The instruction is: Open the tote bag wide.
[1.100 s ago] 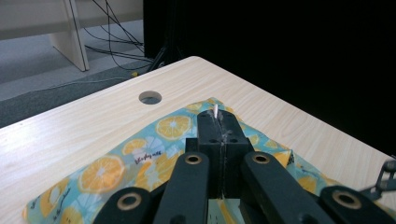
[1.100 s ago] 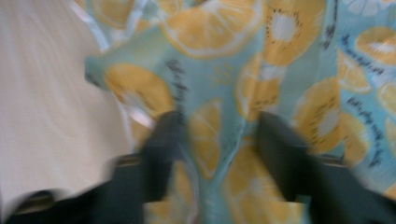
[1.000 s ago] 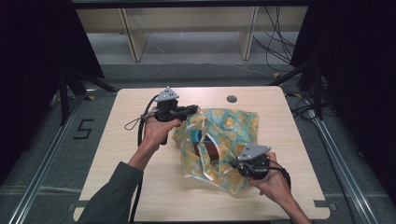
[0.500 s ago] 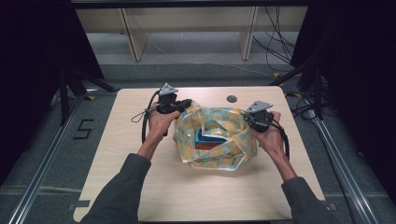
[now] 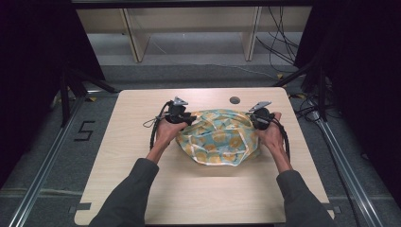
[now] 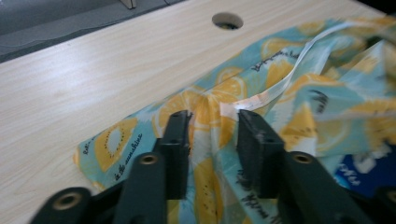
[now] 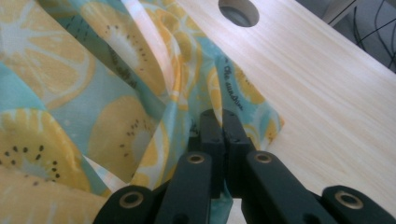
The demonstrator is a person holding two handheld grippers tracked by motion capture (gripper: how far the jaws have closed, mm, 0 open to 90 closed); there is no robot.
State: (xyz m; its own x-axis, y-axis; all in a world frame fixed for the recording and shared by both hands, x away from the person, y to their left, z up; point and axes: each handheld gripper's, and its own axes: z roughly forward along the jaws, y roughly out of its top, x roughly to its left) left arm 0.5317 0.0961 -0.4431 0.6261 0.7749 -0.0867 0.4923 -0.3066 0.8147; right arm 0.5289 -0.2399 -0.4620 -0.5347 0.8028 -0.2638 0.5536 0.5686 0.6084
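Between our two hands on the wooden table (image 5: 123, 165) lies a fruit-print plastic bag (image 5: 220, 139). We see the left gripper (image 6: 212, 128) with jaws parted around a fold of it; the right gripper (image 7: 223, 122) is clamped onto its edge. Beyond sits a cable hole (image 5: 235, 100)
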